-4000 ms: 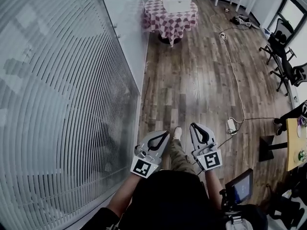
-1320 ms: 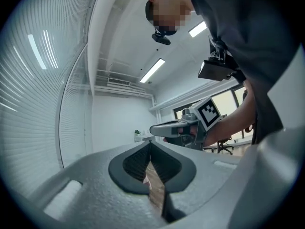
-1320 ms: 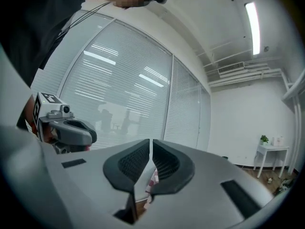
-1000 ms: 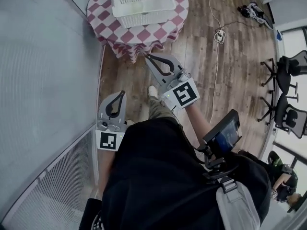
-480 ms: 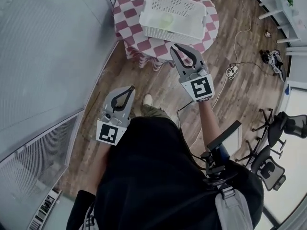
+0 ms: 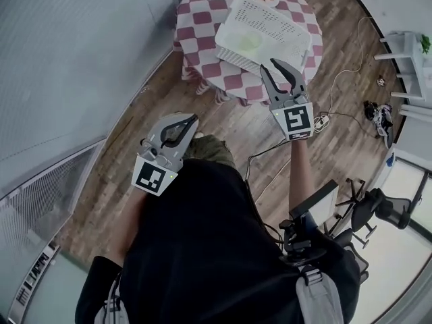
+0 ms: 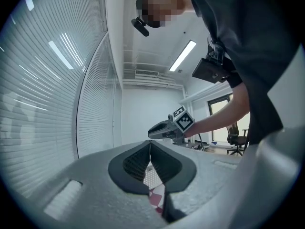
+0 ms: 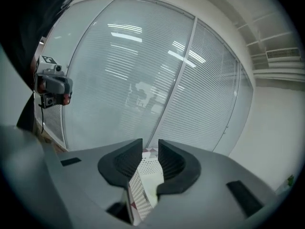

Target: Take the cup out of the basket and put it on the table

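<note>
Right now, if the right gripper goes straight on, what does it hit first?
Probably the near wall of the white basket on the checkered table. The right gripper has just been opening, nothing between its jaws.

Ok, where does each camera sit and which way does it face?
Head view: on the person's head, steeply down at checkered table, basket; shows torso, arms, left gripper, right gripper.
Left gripper view: on that gripper, level toward the table past shut fingers; shows the right arm.
Right gripper view: on that gripper, toward the basket; its fingers have just been opening, nothing between them.
Shared: both gripper views see the basket.
</note>
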